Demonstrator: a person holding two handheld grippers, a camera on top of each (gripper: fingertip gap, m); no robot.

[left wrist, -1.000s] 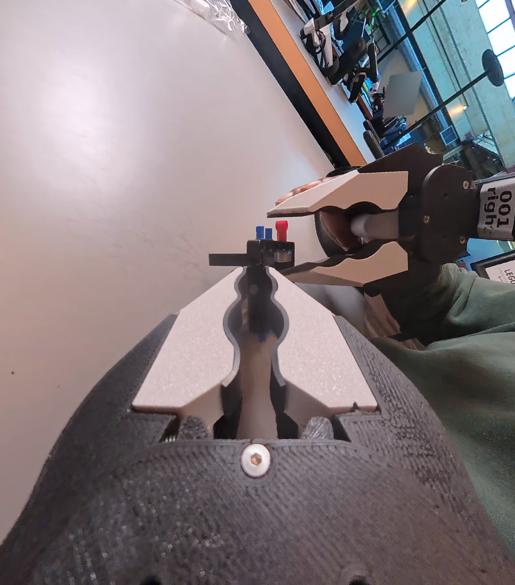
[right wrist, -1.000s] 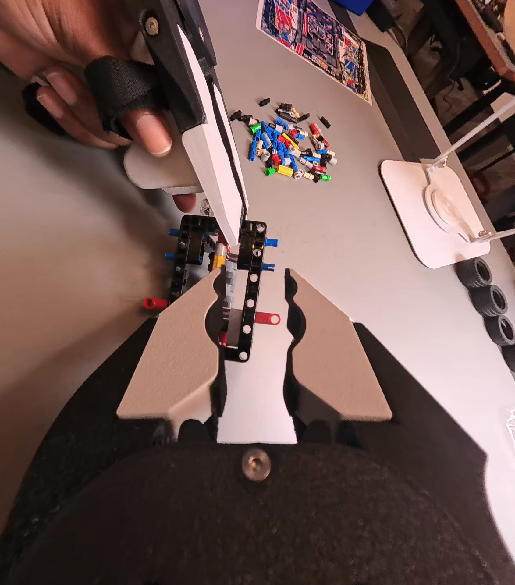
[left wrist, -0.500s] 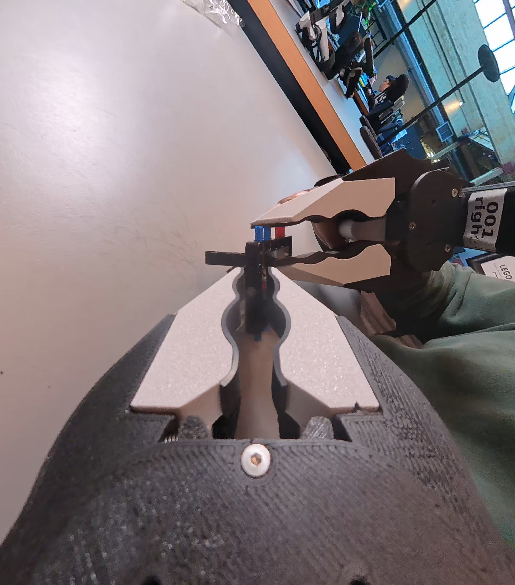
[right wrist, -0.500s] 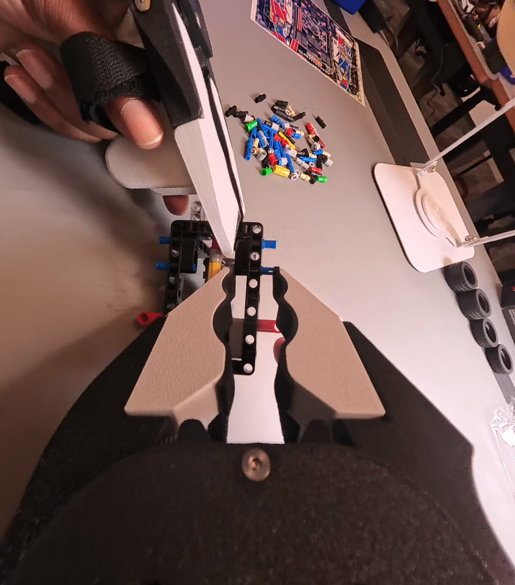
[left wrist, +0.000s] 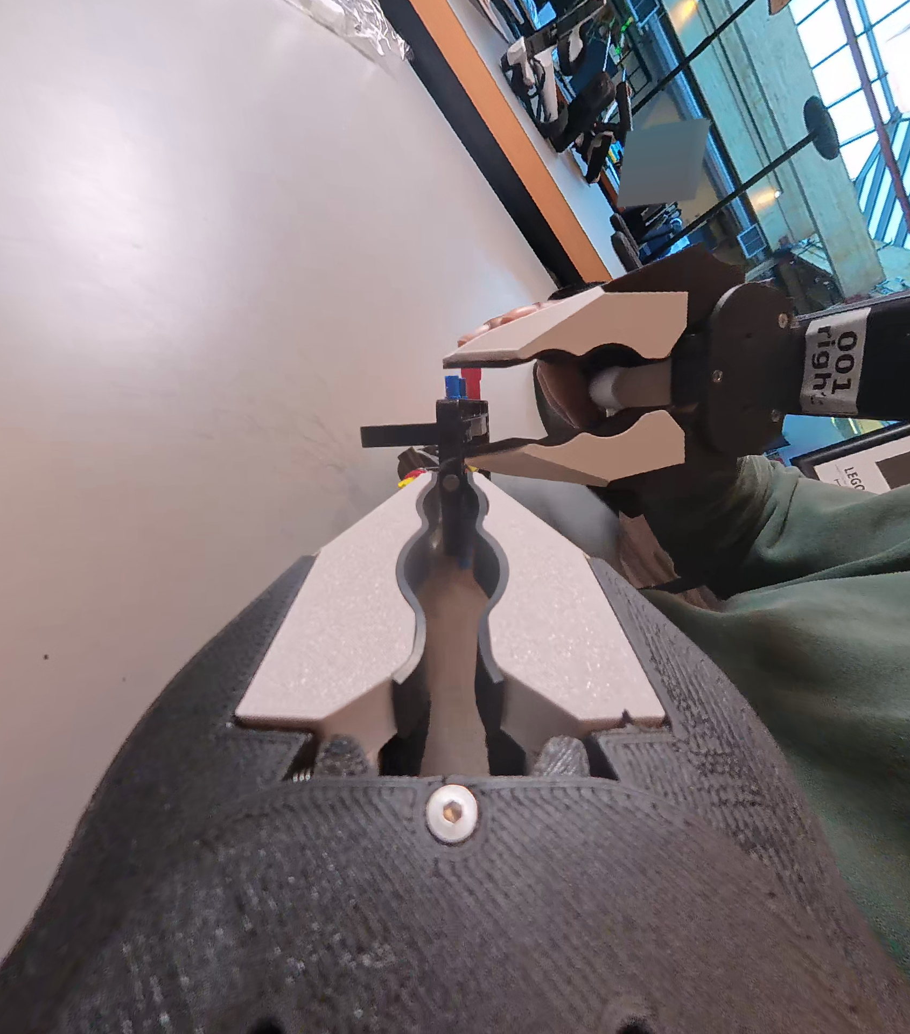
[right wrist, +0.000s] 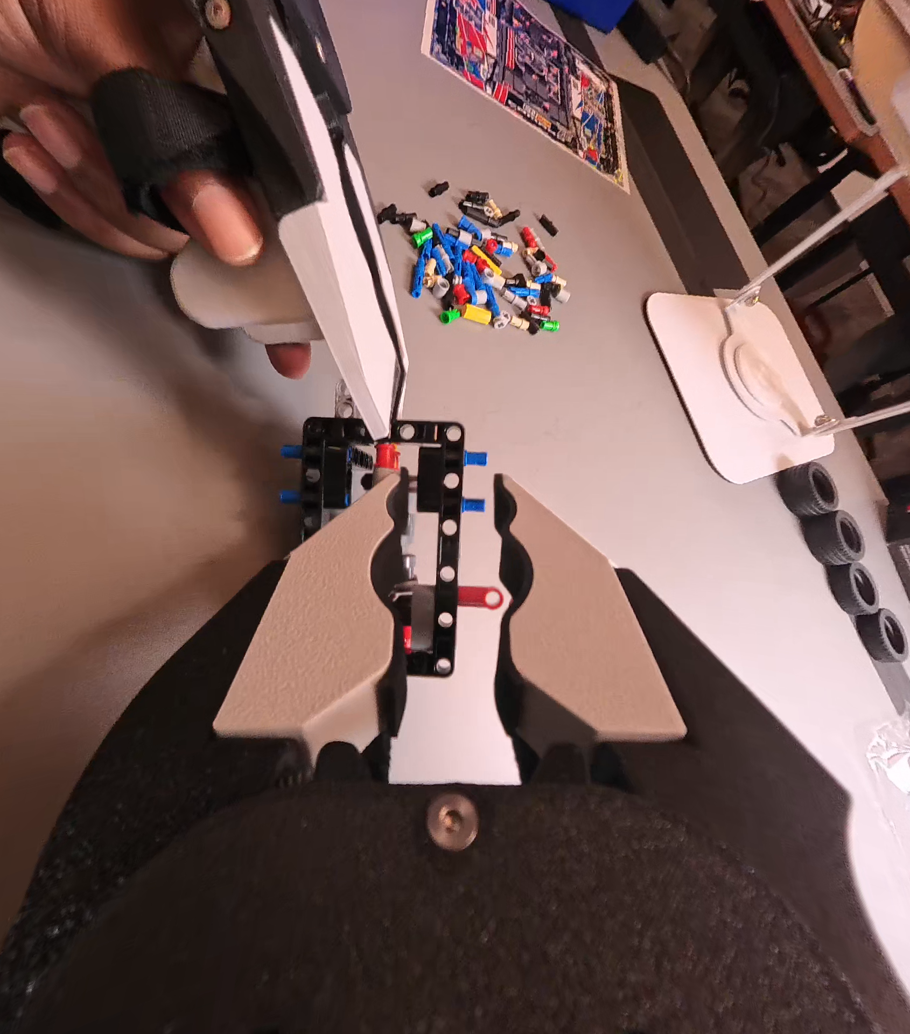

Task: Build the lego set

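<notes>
Counter (right wrist: 581, 419) carries everything, with the black frame (right wrist: 444, 531) held just above it. Left hand-held gripper (left wrist: 450, 487) is clamped on the frame's end; right hand-held gripper (right wrist: 447, 487) stands parted around the frame's side beam. Tyres (right wrist: 844, 565) and loose pins (right wrist: 483, 268) lie beyond the frame.

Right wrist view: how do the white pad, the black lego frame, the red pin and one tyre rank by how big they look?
Largest to smallest, as they appear:
1. White pad
2. Black lego frame, close behind and nearer the camera, so its real rank is unsure
3. One tyre
4. Red pin
</notes>
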